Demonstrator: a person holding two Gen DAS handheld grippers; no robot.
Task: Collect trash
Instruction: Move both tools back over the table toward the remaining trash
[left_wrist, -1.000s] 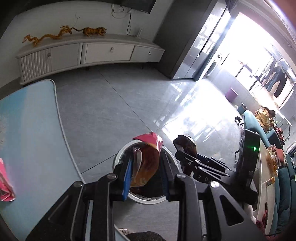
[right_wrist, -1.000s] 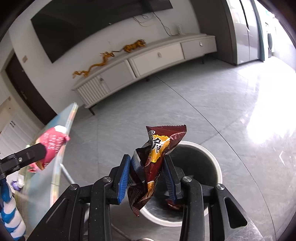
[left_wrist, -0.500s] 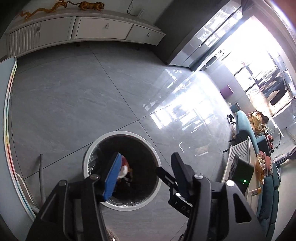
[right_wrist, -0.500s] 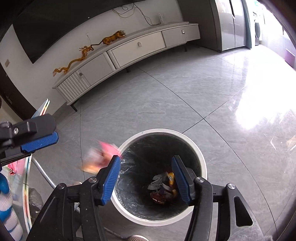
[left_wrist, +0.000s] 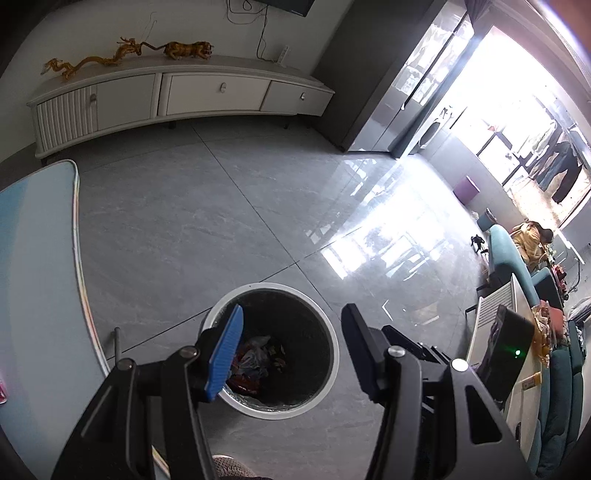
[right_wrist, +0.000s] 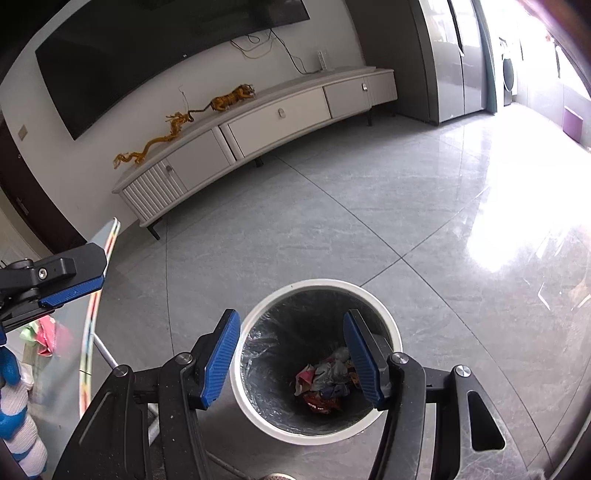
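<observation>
Hovering above a white-rimmed trash bin (right_wrist: 317, 286) on a grey tiled floor (right_wrist: 369, 221), the right claw (right_wrist: 291, 360) is spread wide and holds nothing, its blue-padded fingers (right_wrist: 218, 363) framing the bin's mouth from either side. Directly below and between those fingers, crumpled snack wrappers (right_wrist: 327, 380) lie in a heap at the bottom of the bin, against its dark plastic liner. The left claw (left_wrist: 291, 347) is likewise wide apart and empty, poised over the same bin (left_wrist: 271, 410); the wrappers (left_wrist: 256, 360) show just beside its left blue pad (left_wrist: 225, 354). In the right wrist view, one finger of the left claw (right_wrist: 70, 280) juts in from the left edge, well apart from the right claw. To the left of both claws runs the curved rim of a glass-topped bench (left_wrist: 44, 258), on which pink and green packets (right_wrist: 44, 332) can be made out through the glare, though not clearly. Ahead of the claws, across the floor, a long white TV cabinet (right_wrist: 258, 122) carries a golden dragon (right_wrist: 155, 142) and a tiger figure (right_wrist: 232, 98) beneath a wall-mounted screen (right_wrist: 147, 48).
</observation>
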